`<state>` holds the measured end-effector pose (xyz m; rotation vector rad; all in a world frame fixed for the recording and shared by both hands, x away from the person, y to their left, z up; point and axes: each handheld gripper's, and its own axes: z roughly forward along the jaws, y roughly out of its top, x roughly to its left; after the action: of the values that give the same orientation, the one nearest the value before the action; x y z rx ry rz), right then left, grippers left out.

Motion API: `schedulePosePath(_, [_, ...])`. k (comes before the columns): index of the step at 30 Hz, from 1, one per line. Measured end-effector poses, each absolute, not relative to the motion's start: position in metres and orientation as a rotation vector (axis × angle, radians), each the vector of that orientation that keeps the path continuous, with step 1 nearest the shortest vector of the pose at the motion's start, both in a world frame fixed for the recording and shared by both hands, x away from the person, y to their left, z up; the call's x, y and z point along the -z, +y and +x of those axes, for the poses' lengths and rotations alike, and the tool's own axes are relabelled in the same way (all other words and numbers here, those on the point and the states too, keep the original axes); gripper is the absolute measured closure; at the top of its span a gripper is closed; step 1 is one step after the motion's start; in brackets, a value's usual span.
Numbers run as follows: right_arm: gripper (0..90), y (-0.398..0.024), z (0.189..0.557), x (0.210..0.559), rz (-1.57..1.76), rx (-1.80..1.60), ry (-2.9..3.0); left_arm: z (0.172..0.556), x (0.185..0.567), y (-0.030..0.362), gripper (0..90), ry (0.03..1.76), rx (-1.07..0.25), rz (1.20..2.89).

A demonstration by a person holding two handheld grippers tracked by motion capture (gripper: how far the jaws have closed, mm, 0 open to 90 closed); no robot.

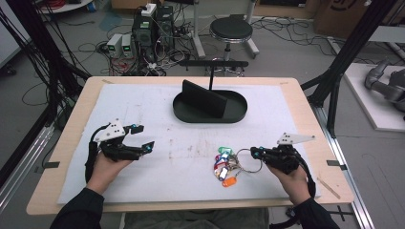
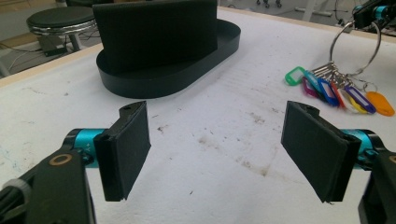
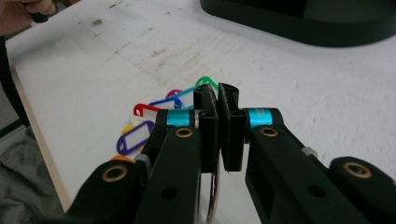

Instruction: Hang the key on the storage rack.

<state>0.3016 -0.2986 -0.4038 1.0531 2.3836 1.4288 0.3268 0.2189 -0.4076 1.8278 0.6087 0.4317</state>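
The key ring point(image 1: 249, 159) with its coloured tags point(image 1: 224, 167) lies on the bench point(image 1: 191, 143), front right. The right tongs point(image 1: 253, 152) pinch the ring. The left tongs point(image 1: 143, 138) gape wide, well apart. A black tray point(image 1: 210, 112) stands behind.

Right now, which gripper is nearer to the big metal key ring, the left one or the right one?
Right. The right gripper is shut on the key ring; the left gripper hangs open, far across the table.

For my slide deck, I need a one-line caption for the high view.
Right gripper shut on the key ring of coloured tags; left gripper open.
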Motion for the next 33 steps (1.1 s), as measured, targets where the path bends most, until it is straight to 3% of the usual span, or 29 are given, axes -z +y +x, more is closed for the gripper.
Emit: schedulePosePath(33, [88.1, -0.296, 0.363, 0.329, 0.834, -1.488, 2.291, 0.327, 0.402, 0.224, 23.7, 0.589, -0.442, 1.795])
